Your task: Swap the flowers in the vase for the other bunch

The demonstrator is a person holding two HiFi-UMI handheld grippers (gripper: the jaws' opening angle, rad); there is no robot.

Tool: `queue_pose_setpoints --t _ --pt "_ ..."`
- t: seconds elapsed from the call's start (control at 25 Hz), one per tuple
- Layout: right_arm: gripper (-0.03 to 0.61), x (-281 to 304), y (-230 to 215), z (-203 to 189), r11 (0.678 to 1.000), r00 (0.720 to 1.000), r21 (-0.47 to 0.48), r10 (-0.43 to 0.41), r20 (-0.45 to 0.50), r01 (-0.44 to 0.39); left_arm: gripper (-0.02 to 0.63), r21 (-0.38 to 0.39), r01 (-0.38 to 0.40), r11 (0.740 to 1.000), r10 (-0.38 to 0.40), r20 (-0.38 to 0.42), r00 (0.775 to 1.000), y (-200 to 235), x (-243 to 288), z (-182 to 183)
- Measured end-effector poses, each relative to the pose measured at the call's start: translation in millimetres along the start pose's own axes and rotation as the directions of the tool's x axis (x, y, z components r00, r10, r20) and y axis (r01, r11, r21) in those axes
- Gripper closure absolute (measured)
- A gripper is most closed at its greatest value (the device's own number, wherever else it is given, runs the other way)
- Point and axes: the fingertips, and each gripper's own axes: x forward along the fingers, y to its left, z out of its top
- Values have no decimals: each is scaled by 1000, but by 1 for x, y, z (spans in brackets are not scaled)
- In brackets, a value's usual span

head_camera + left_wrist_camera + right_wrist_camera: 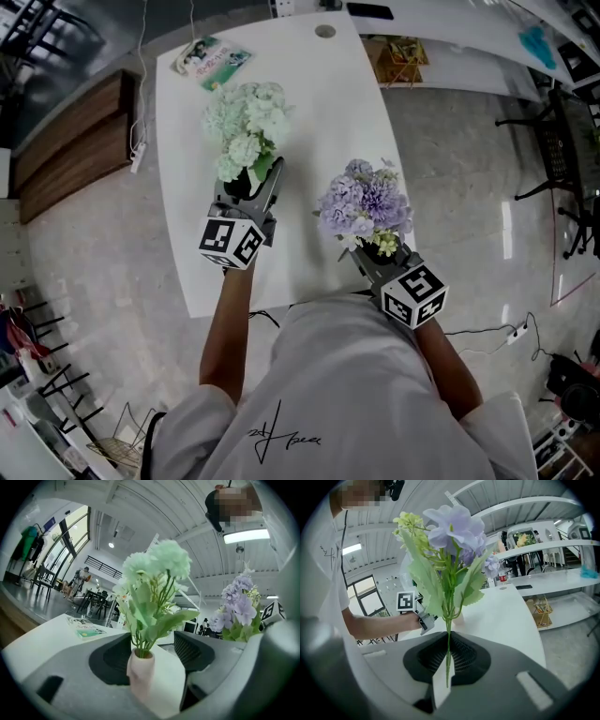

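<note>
Our left tongs [152, 654] are released, jaws wide apart. The small pale pink narrow-necked vase [140, 674] stands between them on the white worktop [319, 112], closer to the left jaw, and neither pad presses it as far as we can see. The bunch of pale green and white fabric flowers [157, 566] sits in the vase and rises well above these tongs. We judge this the shakiest spot. The vase is slim and top-heavy and nothing holds it, so a sideways drift of the open jaws or a lopsided closing would push it over. If we pull the green bunch up while the vase is free, tight stems in the narrow neck could lift the vase with them and drop it.

Just right of the left tongs, and up from the right tongs, the bunch of lilac fabric flowers with green leaves [364, 204] hangs over the worktop, near the green bunch but apart from it. Leaves could tangle if we bring the two closer.

Our right tongs [447, 654] are clenched on the thin green stem [449, 634] of the lilac bunch, low down near its end. So small a bite under a heavy head could let the bunch swivel or slip. The neck also looks too full to take this stem before the green bunch is out.
</note>
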Motion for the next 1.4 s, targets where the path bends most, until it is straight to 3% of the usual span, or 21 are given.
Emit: queue_pose_setpoints --t 0.52,1.08,1.4 --pt "558 -11 19 2 1000 999 7 2 55 -3 336 -62 -55 997 55 -11 998 -9 -34 -2" --pt "560 -21 42 8 1000 994 -26 5 108 -2 393 -42 30 999 -31 -30 999 -56 -75 2" --pt "558 -24 73 3 999 991 -32 38 126 -34 423 -56 20 998 -21 -24 999 -74 -118 0"
